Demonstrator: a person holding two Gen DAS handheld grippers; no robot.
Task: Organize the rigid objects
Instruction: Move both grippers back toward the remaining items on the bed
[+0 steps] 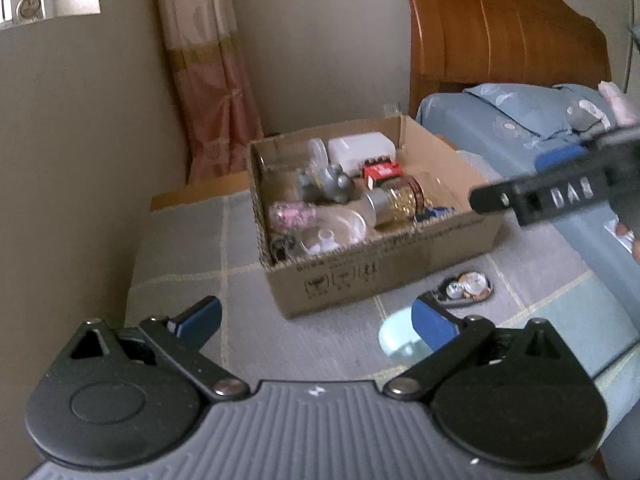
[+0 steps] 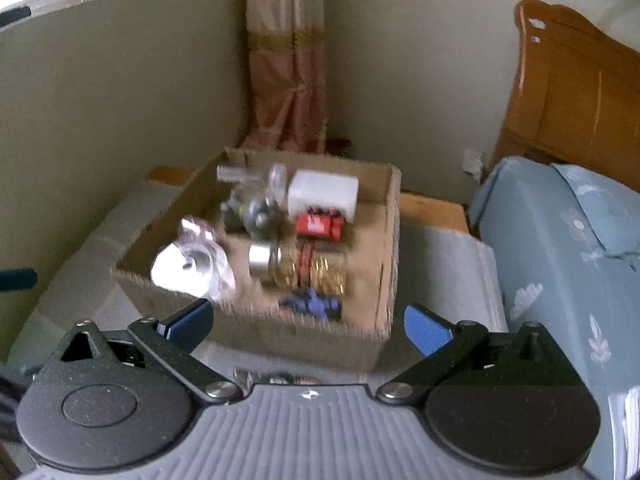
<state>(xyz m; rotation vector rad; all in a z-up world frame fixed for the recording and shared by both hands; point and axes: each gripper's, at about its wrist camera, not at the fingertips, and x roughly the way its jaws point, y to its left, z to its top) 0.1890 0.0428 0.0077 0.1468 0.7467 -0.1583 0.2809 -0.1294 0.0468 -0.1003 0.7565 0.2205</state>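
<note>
An open cardboard box stands on a grey checked tabletop. Inside lie a white case, a red toy car, a grey figurine, a gold-filled jar, a clear lid and a small blue toy. My left gripper is open and empty in front of the box. My right gripper is open and empty at the box's near wall; it also shows in the left wrist view.
A shiny black-rimmed object and a pale blue disc lie on the tabletop before the box. A bed with blue bedding and a wooden headboard stands to the right. A curtain hangs behind.
</note>
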